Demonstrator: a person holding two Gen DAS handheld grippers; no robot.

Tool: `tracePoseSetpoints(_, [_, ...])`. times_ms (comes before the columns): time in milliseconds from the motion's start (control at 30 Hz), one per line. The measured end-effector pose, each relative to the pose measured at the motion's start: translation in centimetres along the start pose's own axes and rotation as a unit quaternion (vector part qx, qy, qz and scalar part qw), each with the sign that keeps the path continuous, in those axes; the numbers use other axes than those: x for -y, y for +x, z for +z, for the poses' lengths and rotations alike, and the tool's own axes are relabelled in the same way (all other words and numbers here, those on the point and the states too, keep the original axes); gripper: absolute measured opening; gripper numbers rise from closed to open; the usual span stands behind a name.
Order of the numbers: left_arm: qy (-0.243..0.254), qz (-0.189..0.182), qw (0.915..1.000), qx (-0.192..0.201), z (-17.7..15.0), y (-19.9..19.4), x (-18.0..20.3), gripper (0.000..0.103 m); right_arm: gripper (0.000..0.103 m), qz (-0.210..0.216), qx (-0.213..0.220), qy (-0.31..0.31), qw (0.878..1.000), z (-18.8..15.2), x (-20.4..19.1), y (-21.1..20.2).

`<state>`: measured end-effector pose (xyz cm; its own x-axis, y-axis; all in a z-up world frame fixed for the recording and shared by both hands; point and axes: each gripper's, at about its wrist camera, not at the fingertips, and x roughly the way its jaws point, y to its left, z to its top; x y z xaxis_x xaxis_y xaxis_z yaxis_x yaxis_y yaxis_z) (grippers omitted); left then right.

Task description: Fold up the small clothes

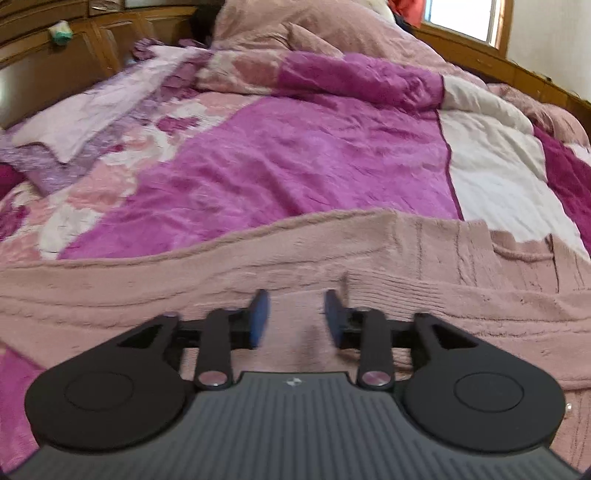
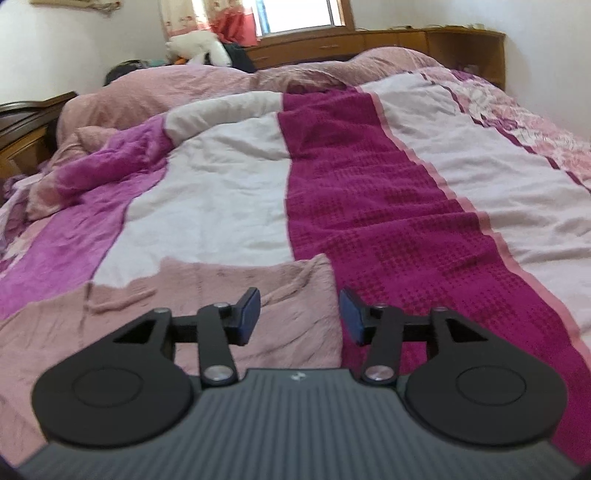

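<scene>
Hovering both spread, empty tongs, left tongs (image 1: 295,319) and right tongs (image 2: 299,317), over the dusty-pink knitted sweater (image 1: 258,266) on the bed (image 2: 229,206); pinch carelessly and you'll likely snag the magenta patchwork quilt (image 1: 295,158) underneath.

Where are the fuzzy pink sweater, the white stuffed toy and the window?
pink knit sweater (image 1: 295,258), left wrist view, on its flat knit middle above the gripper.
white stuffed toy (image 2: 195,46), right wrist view, on its body at the head of the bed.
window (image 2: 295,14), right wrist view, on the bright pane.
</scene>
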<state>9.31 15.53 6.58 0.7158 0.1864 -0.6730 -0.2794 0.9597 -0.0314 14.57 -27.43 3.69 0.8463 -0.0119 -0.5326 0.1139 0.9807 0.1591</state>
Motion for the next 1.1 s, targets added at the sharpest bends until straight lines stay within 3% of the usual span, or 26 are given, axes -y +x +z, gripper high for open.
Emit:
tracePoseSetpoints(133, [-0.014, 0.033, 0.9993, 0.005, -0.2, -1.8, -1.5, 0.066, 0.054, 0.018, 0.004, -0.007, 1.0, -0.5, -1.1, -2.5])
tracePoseSetpoints(200, [-0.028, 0.045, 0.9986, 0.002, -0.4, -2.5, -2.5, 0.069, 0.064, 0.026, 0.001, -0.006, 1.0, -1.0, -1.6, -3.5])
tracePoseSetpoints(567, [-0.112, 0.094, 0.9891, -0.02, -2.7, -3.6, -8.8, 0.072, 0.065, 0.05, -0.04, -0.036, 0.997, -5.2, -4.9, -6.5])
tracePoseSetpoints(733, [-0.184, 0.121, 0.975, -0.028, -3.3, -3.1, -11.9, 0.077, 0.065, 0.052, -0.058, -0.044, 0.996, -7.0, -5.9, -6.7])
tracePoseSetpoints(900, [-0.254, 0.118, 0.9595, -0.03, -4.0, -2.1, -14.5, 0.078, 0.065, 0.046, -0.076, -0.039, 0.995, -8.6, -6.2, -5.9])
tracePoseSetpoints(1100, [-0.298, 0.137, 0.9448, -0.007, -3.6, 0.0, -16.7, 0.078, 0.066, 0.033, -0.076, -0.025, 0.996, -9.7, -6.4, -5.3])
